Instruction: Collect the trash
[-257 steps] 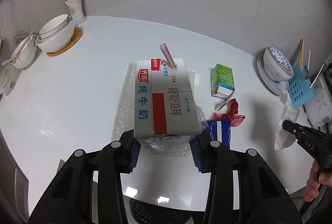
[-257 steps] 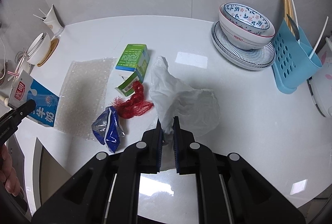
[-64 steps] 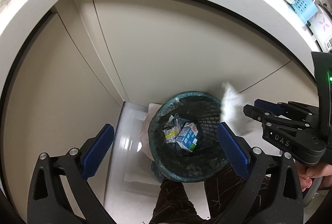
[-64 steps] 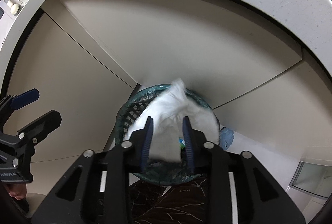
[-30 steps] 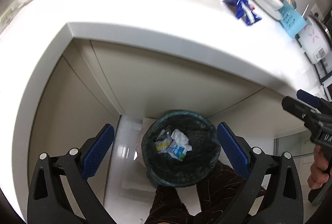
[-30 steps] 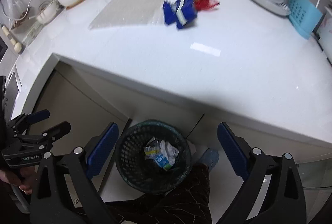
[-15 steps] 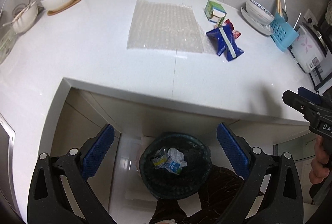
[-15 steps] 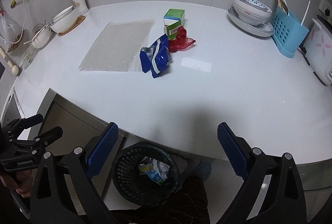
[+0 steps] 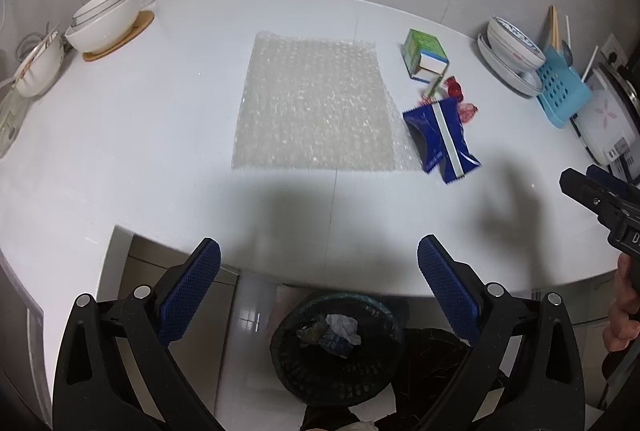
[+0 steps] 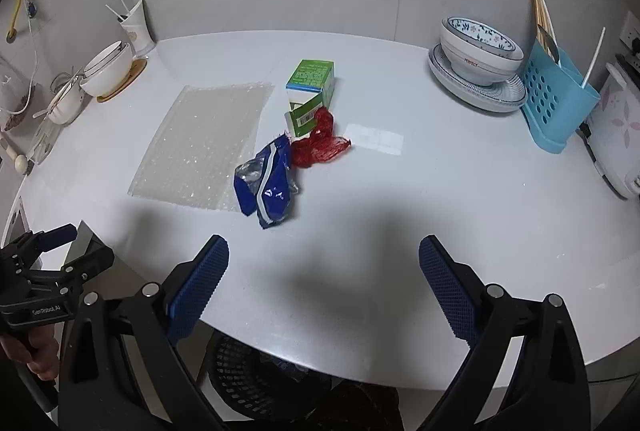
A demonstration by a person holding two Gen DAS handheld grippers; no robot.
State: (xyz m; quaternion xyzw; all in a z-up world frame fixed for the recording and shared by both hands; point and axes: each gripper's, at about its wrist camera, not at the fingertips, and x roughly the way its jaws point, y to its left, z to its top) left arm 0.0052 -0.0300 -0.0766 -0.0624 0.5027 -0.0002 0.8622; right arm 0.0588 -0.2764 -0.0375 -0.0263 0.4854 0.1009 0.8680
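Both grippers, left (image 9: 319, 273) and right (image 10: 323, 271), gape empty. The blue wrapper (image 10: 267, 188) on the counter (image 10: 440, 191) looks light, crinkly, probably slippery: pinch its near crumpled end.

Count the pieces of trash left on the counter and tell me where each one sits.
4. The bubble wrap lies flat at centre-left; the blue wrapper is at its right edge; the red net is just beyond the wrapper; the green box stands behind the net. Smaller scraps may be hidden.

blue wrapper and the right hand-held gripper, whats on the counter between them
Nothing: in the right wrist view the stretch of white counter between the blue wrapper and the open right hand-held gripper is bare, crossed only by a shadow.
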